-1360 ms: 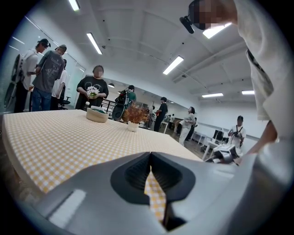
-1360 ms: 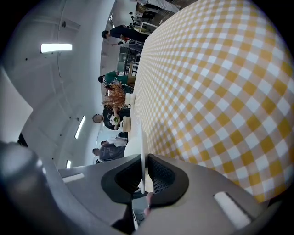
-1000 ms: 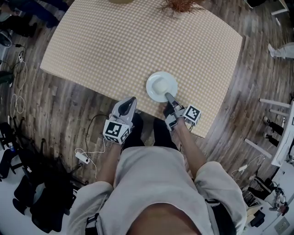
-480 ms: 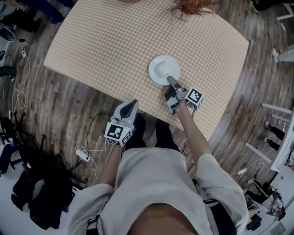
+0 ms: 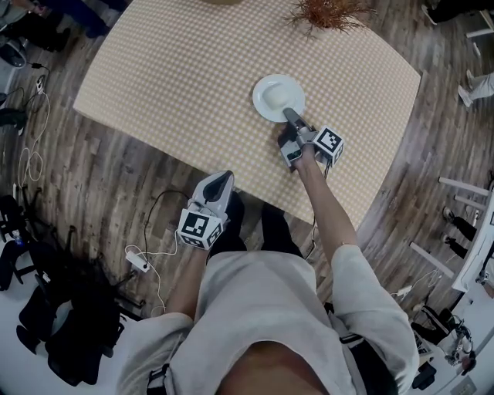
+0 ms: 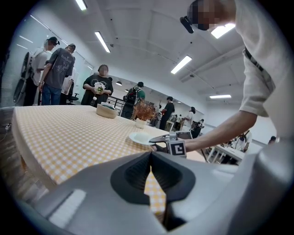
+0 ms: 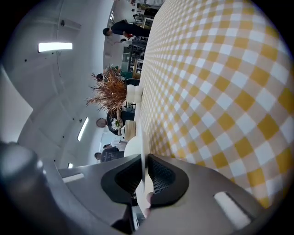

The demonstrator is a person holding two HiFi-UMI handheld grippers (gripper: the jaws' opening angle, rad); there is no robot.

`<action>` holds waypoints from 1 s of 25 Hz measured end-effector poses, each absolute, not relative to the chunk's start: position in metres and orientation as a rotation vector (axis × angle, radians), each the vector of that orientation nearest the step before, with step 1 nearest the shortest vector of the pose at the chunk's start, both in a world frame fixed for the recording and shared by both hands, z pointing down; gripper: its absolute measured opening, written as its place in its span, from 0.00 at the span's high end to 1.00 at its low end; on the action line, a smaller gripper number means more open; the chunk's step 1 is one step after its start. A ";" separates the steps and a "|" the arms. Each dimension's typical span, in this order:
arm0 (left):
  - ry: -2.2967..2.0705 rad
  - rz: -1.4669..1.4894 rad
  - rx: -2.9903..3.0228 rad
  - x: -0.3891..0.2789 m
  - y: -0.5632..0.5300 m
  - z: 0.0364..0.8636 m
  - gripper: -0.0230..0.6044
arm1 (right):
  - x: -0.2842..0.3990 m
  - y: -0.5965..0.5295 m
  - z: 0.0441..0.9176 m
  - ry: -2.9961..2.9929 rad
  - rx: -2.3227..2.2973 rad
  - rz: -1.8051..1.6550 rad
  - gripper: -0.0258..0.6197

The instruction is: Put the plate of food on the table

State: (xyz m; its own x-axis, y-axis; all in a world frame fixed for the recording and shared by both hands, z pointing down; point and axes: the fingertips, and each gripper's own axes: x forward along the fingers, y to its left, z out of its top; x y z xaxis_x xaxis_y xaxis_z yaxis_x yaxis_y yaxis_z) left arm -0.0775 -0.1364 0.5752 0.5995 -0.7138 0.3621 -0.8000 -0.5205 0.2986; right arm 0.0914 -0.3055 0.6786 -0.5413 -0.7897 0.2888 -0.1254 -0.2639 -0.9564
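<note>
My right tongs (image 5: 291,117) clamp the plate (image 5: 274,96) by its rim over the counter (image 5: 193,77); left tongs (image 5: 220,179) closed, empty. Placing step: next I'd settle it flat, then release.

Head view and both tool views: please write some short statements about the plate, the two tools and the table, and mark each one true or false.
1. The right tool grips the white plate by its rim. True.
2. The left tool also holds the plate. False: it is shut on nothing, above the wooden floor.
3. The plate is over the checked table. True.
4. The dried plant stands on the plate. False: it stands apart, at the table's far edge.
</note>
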 end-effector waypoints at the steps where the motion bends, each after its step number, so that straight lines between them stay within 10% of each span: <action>1: -1.209 0.270 2.393 -0.078 -0.135 0.576 0.95 | 0.093 -0.309 0.679 1.506 -1.130 -1.855 0.92; 25: -1.236 0.268 2.381 -0.096 -0.139 0.576 0.95 | 0.091 -0.329 0.690 1.379 -1.139 -1.901 0.89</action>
